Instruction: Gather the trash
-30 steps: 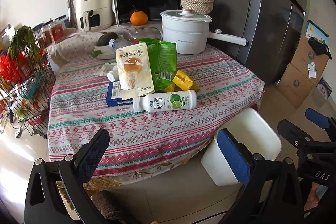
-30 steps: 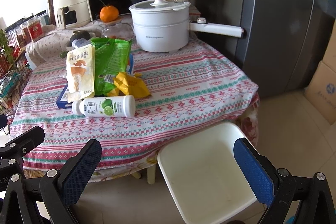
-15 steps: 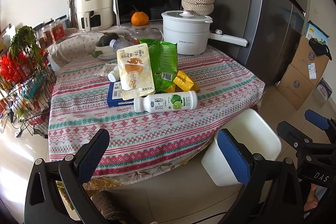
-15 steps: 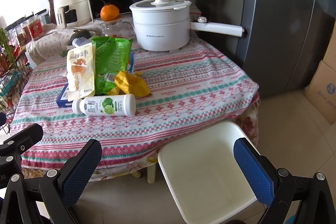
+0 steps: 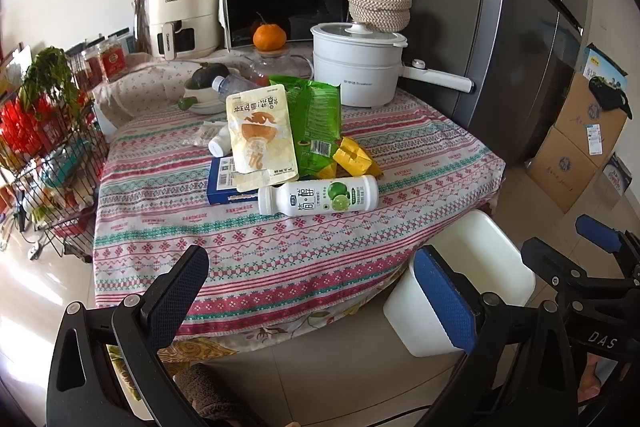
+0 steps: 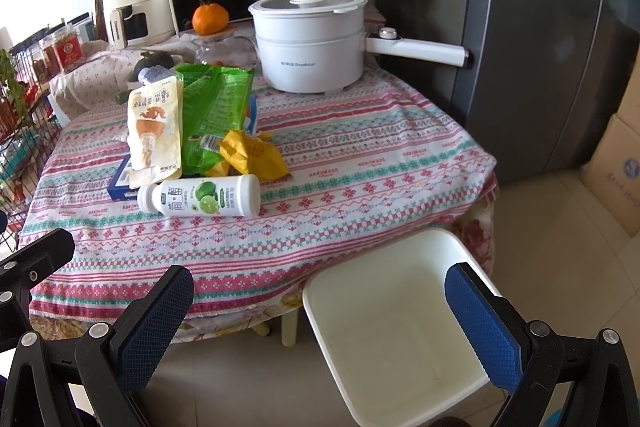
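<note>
**A:** What are your tools doing?

**B:** Both are spread wide and hold nothing. My left gripper [image 5: 310, 291] fills the bottom of its frame, in front of the near edge of the striped tablecloth [image 5: 280, 251]. My right gripper [image 6: 324, 307] sits at the bottom of its own frame, with the white bin [image 6: 396, 331] showing between the fingers.

**A:** Where is the trash?

**B:** In the centre of the table, bunched together. A white bottle with a lime label [image 5: 318, 195] lies on its side nearest me. Behind it a cream snack pouch [image 5: 260, 135] overlaps a blue box [image 5: 224, 183], a green bag [image 5: 318, 123] lies beside the pouch, and a crumpled yellow wrapper [image 5: 354, 157] sits at the bag's lower right.

**A:** What does one view give that the other doesn't?

**B:** The right view looks down into the bin at lower centre and shows its bare inside. The left view sees only the bin's outer wall at lower right, but adds my right gripper at the far right edge, the wire rack [image 5: 52, 163] at left and the cardboard boxes [image 5: 576, 147] at right.
</note>
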`<action>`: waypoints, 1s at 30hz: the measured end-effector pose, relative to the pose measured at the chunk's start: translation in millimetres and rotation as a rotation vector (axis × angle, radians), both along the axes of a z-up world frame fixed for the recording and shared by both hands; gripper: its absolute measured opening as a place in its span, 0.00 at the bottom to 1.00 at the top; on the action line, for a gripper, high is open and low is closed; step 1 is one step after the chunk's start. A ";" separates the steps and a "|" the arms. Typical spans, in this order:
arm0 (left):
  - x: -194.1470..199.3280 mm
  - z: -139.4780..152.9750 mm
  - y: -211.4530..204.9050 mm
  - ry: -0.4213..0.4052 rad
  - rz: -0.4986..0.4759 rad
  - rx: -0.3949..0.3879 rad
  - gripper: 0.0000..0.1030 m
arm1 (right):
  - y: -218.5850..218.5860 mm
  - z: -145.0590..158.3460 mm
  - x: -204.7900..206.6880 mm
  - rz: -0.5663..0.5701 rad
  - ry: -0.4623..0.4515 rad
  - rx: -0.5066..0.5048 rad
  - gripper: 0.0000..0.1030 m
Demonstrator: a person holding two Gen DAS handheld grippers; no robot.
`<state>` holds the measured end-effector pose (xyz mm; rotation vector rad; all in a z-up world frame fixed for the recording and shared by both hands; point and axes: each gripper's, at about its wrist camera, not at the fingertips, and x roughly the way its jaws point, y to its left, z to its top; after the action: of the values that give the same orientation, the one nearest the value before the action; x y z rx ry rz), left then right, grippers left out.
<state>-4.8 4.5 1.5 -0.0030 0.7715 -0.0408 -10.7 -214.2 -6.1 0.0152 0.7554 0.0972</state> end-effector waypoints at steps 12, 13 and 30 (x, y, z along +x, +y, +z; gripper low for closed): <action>13.6 -7.8 11.9 0.080 -0.031 -0.069 1.00 | -1.7 -7.6 8.8 -0.017 0.036 0.000 1.00; 16.8 -7.7 15.6 0.090 -0.042 -0.087 1.00 | -3.1 -8.0 11.3 -0.020 0.044 -0.004 1.00; 173.6 -47.7 76.2 0.148 0.074 -0.178 1.00 | -9.7 -12.9 123.4 0.066 0.245 0.083 1.00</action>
<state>168.8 80.7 -46.2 -0.2053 0.9134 -0.0396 112.7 -223.9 -19.1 0.0821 0.9963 0.1917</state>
